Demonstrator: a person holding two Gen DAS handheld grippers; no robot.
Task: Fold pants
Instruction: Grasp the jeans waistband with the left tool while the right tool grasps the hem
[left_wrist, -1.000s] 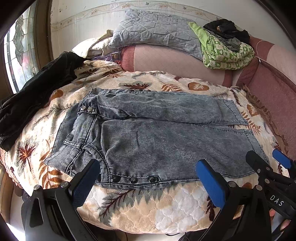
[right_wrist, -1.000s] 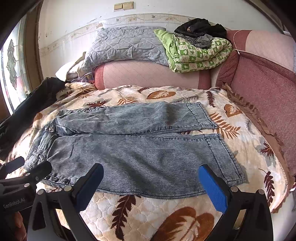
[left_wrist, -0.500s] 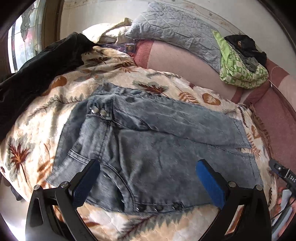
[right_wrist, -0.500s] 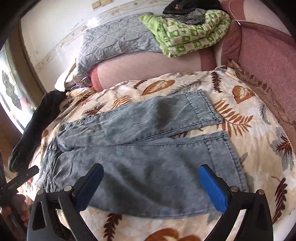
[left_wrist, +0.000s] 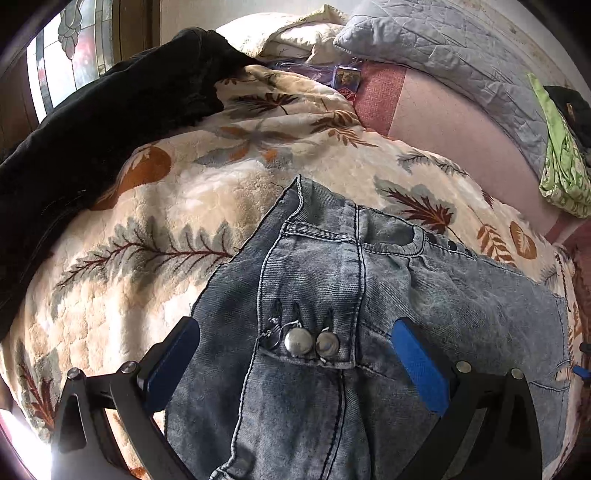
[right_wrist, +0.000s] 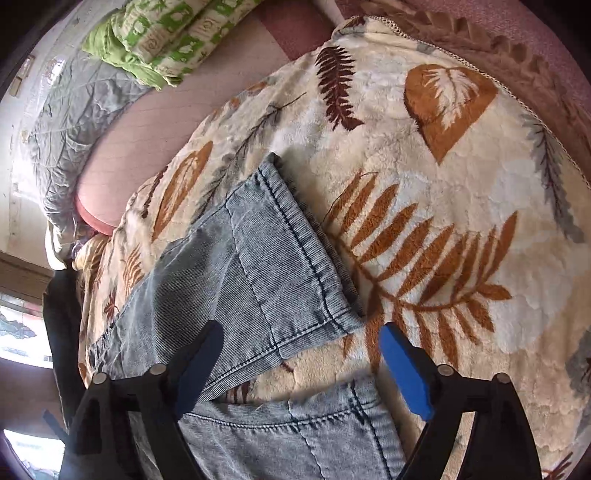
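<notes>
1. On the bed, a cream blanket (left_wrist: 155, 236) with brown and grey leaf prints covers nearly everything in sight, and the rest lies on it or around it.
2. The jeans (left_wrist: 332, 295) lie spread flat on that blanket — faded grey-blue denim, waistband toward the window side, legs running away toward the pink sofa back (left_wrist: 450, 122).
3. A black garment (left_wrist: 92, 125) is heaped along the blanket's edge by the window, apart from the jeans.
4. A grey quilt (left_wrist: 443, 40) and a green patterned cover (right_wrist: 162, 33) sit on top of the sofa back.
5. The left gripper (left_wrist: 295, 354) is low over the waistband, its blue pads spread wide on either side of the two metal buttons (left_wrist: 310, 341), pinching nothing.
6. The right gripper (right_wrist: 299, 365) is low over the leg ends, also spread wide — the far leg's hem (right_wrist: 295, 243) runs up between its pads and the near leg's hem (right_wrist: 280, 421) lies under them.
</notes>
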